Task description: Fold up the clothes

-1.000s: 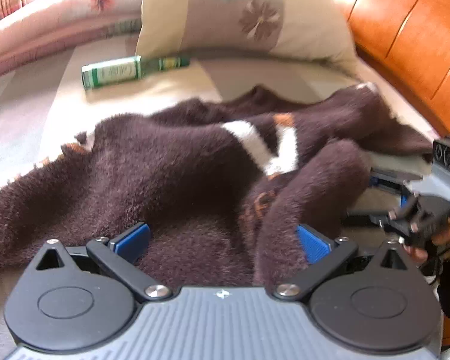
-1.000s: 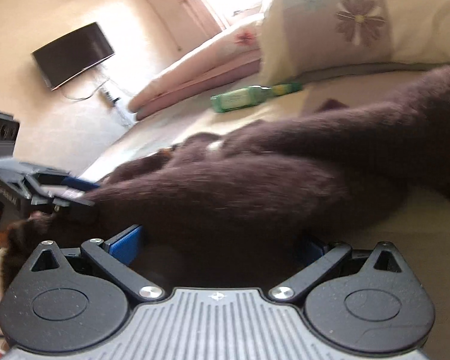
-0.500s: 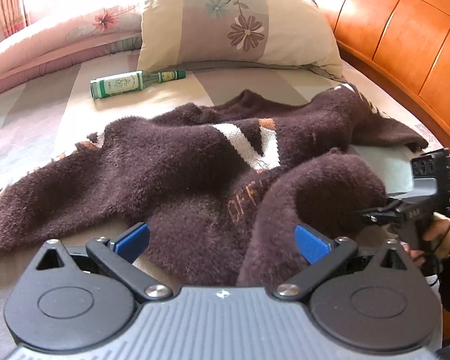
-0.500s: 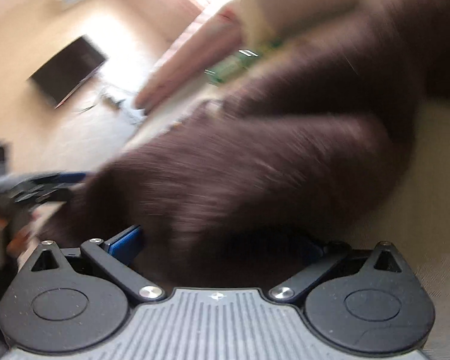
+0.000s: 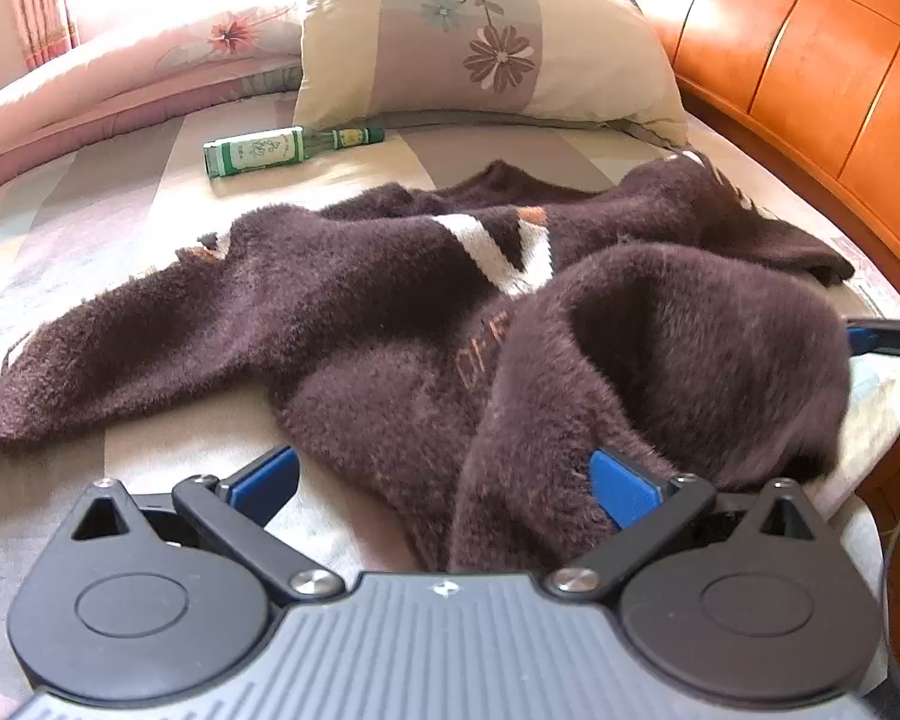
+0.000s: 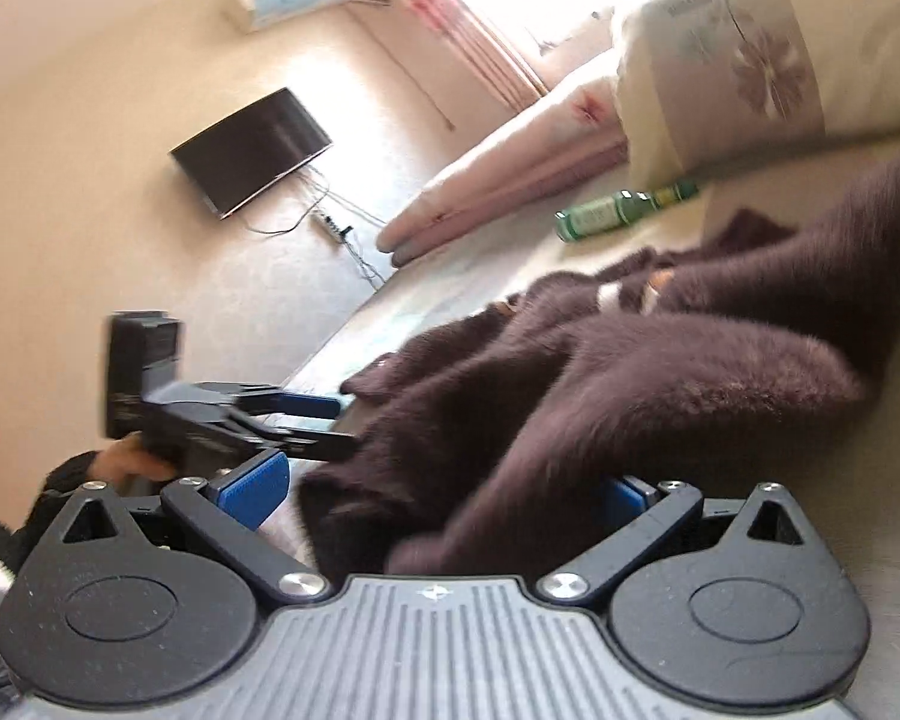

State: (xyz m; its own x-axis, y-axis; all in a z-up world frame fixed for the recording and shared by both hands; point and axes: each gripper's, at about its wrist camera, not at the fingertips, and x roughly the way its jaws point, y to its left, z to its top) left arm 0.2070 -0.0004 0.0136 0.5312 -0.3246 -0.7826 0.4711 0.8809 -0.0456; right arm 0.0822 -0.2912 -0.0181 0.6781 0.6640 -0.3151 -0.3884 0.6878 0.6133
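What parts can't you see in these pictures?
- Left wrist view: the fuzzy brown sweater buries part of the left claw's right finger.
- Same view: the right claw is cut off by the edge.
- Green bottle: label too small to read.
- Right wrist view: sweater blurred.

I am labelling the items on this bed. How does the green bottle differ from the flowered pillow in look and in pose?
The green bottle is small, slim and hard-looking, with a pale printed label; the flowered pillow is large, soft and cream, with a mauve band and flower print. The bottle lies flat on its side, while the pillow stands propped up, leaning back. The bottle lies just in front of the pillow's lower left corner. Both rest on the striped bed sheet, beyond the brown sweater.
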